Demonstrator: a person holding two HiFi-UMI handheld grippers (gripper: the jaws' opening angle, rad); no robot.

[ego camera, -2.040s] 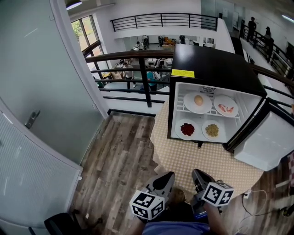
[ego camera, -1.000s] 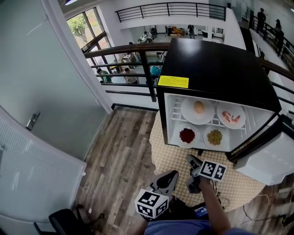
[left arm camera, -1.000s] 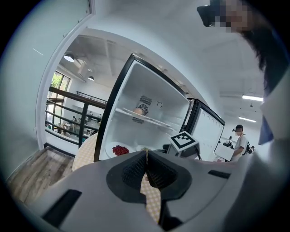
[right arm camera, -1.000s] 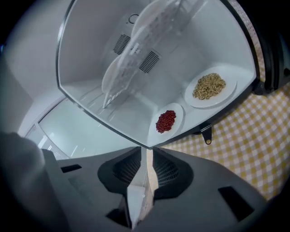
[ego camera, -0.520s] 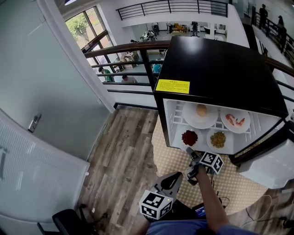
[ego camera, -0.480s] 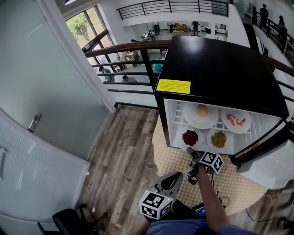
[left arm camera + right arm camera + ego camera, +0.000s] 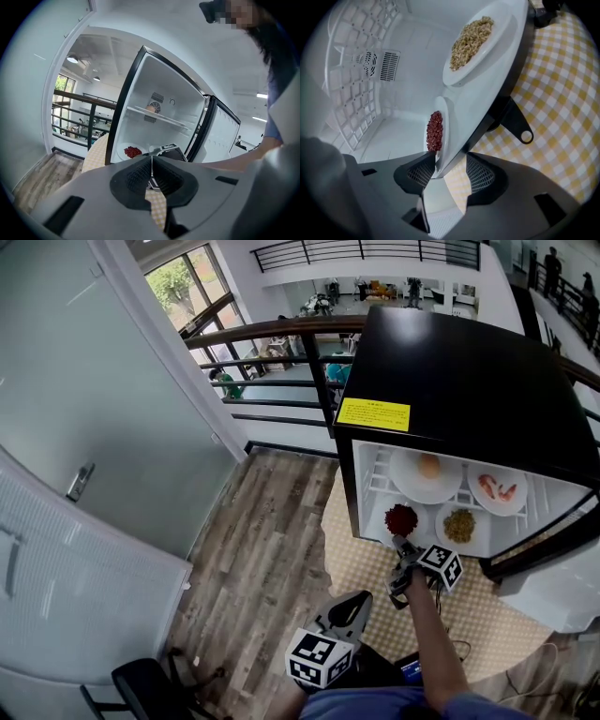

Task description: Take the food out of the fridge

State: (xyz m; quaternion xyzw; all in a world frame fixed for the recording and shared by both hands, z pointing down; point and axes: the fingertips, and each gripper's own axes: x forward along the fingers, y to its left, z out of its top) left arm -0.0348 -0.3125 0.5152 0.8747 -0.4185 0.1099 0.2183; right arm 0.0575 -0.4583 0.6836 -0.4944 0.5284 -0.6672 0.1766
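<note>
The black mini fridge [image 7: 469,381] stands open on the table with several white plates inside. The plate of red food [image 7: 401,519] sits at the lower left beside a plate of grain [image 7: 458,525]. My right gripper [image 7: 401,549] reaches the red plate's front rim. In the right gripper view that rim [image 7: 440,140] lies between the jaws of the right gripper [image 7: 445,171]. They have just been closing, but a gap still shows at the right pad. My left gripper [image 7: 352,610] hangs back near the table's front, its pads [image 7: 151,176] shut together on nothing.
A yellow checked cloth [image 7: 469,615] covers the table. The fridge door [image 7: 562,587] swings open at the right. The upper shelf holds a plate with a bun [image 7: 428,468] and one with shrimp [image 7: 497,489]. A railing [image 7: 272,362] and wood floor [image 7: 253,549] lie to the left.
My right gripper has moved from above the table's front up to the fridge's lower shelf and now straddles the red plate's rim. The left gripper has stayed put.
</note>
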